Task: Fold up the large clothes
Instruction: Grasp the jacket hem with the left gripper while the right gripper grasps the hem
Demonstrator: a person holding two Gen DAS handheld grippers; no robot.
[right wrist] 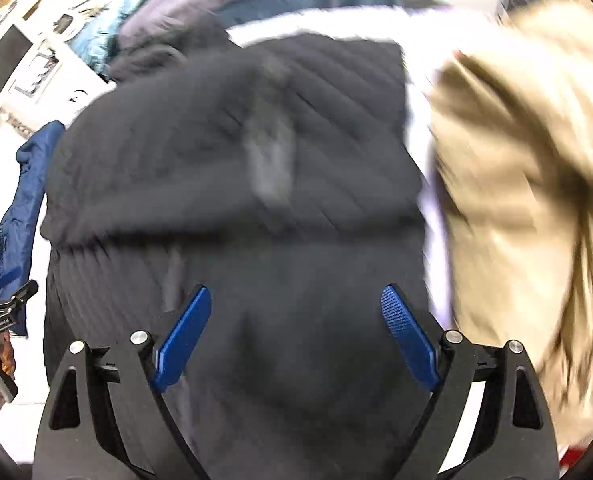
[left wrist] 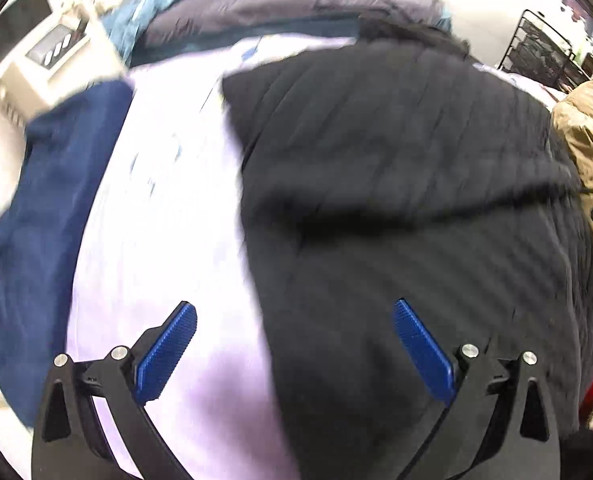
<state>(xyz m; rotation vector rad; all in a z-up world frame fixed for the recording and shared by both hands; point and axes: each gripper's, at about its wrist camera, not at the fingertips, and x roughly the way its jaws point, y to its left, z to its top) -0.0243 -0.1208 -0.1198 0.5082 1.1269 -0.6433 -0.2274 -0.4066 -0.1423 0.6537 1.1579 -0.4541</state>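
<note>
A large black quilted jacket (left wrist: 396, 168) lies on a pale lilac sheet (left wrist: 168, 208), with a fold across its middle. It fills the right wrist view (right wrist: 232, 184) too. My left gripper (left wrist: 294, 312) is open and empty, hovering over the jacket's left edge where it meets the sheet. My right gripper (right wrist: 296, 300) is open and empty, above the jacket's lower part. Both views are motion-blurred.
A navy garment (left wrist: 52, 208) lies left of the sheet. A tan coat (right wrist: 516, 184) lies right of the jacket. Grey and teal clothes (left wrist: 256, 4) are piled at the back. White furniture (left wrist: 36, 52) stands far left, a black wire rack (left wrist: 540, 52) far right.
</note>
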